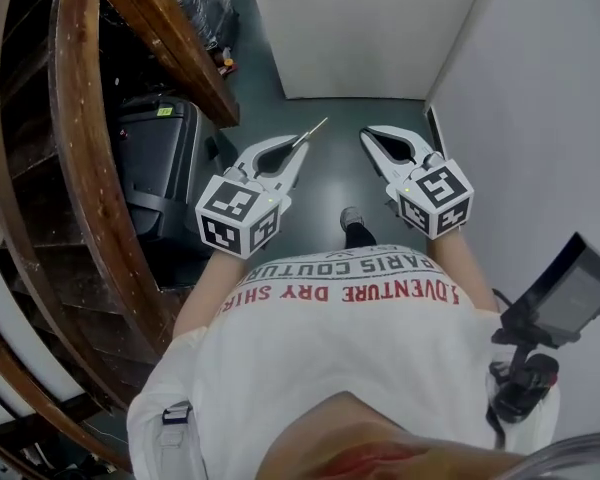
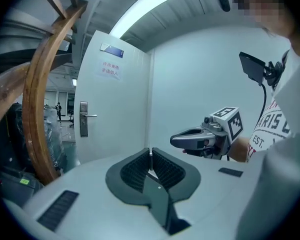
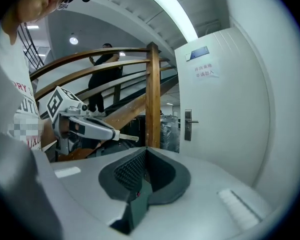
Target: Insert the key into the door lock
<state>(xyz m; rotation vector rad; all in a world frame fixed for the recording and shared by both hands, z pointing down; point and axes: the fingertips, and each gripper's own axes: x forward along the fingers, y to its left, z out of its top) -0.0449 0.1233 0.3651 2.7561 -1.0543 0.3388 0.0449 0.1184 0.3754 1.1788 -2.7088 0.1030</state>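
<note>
2 claws hovered side by side over the dark floor (image 1: 330, 173), short of the white door (image 1: 380, 28). At the left, a curved wooden stair rail (image 1: 75, 148) ran close beside the left claw (image 1: 300, 145), which pinched a slim, pale metal key (image 1: 314, 129). Its blade stuck out past the tips toward the door, well apart from the lock (image 2: 83, 119). The right claw (image 1: 366, 135) was pressed together and empty, near the white wall (image 1: 540, 108) on the right. Bare floor lay between the claws and the door.
</note>
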